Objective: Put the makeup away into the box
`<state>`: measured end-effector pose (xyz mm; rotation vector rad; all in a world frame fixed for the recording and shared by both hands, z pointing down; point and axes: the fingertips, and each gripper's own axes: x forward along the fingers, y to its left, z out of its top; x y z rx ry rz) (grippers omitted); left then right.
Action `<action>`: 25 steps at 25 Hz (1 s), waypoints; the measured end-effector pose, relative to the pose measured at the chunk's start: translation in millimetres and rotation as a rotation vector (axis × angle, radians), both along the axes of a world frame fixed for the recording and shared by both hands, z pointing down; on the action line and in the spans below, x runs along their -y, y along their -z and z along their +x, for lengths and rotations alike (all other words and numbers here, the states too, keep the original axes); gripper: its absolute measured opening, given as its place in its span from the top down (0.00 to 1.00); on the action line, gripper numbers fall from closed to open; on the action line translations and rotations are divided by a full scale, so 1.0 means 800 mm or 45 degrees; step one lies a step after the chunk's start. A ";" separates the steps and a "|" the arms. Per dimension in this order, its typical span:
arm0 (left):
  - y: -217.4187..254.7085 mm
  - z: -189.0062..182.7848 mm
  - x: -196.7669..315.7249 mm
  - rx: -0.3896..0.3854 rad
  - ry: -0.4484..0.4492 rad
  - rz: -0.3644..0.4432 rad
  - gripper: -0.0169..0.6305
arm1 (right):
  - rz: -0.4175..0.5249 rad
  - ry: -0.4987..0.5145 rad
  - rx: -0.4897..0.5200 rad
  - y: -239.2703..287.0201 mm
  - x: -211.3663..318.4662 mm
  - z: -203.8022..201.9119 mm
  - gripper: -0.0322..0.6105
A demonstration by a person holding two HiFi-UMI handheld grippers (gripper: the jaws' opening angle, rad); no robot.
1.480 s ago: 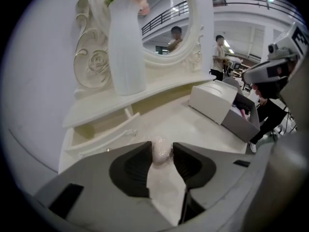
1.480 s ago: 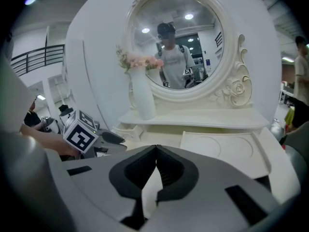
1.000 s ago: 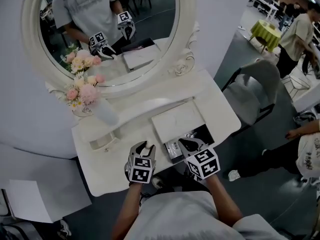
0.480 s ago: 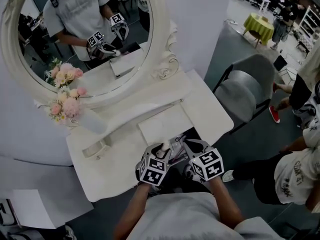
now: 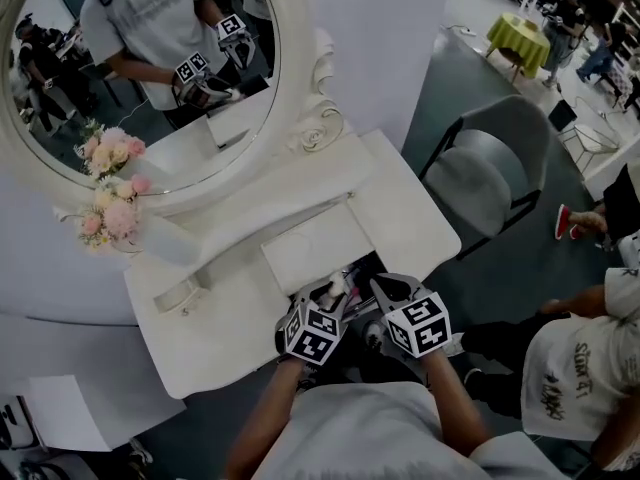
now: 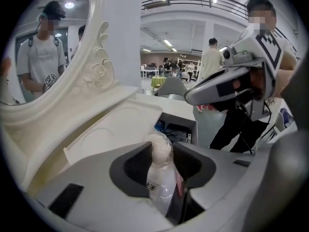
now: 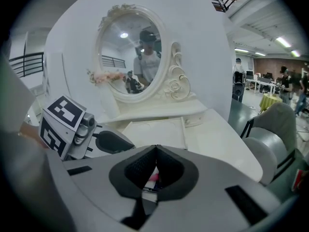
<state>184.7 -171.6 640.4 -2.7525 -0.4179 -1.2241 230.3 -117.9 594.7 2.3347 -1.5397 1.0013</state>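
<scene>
Over the open box, at five o'clock of its raised white lid, the left tongs are grasping a white bottle with a rounded pale cap, their jaws standing partly apart around it. At three o'clock of them the right tongs are staying clenched, tips meeting. A pink scrap is showing through their hollow; whether it is held, I cannot tell. A second ago the left tongs were hanging over bare bench at nine o'clock of the box; now they are carrying the bottle at its mouth.
</scene>
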 end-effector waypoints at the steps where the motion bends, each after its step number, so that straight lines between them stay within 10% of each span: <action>1: 0.000 0.002 -0.003 0.000 -0.004 0.001 0.74 | -0.001 -0.001 0.003 -0.001 -0.003 0.003 0.95; 16: -0.056 -0.005 -0.003 0.156 -0.027 0.168 0.70 | -0.013 0.031 0.028 -0.012 -0.016 0.009 0.95; 25: -0.051 -0.011 -0.013 0.128 0.021 0.018 0.61 | -0.012 0.006 0.031 -0.013 -0.024 0.006 0.95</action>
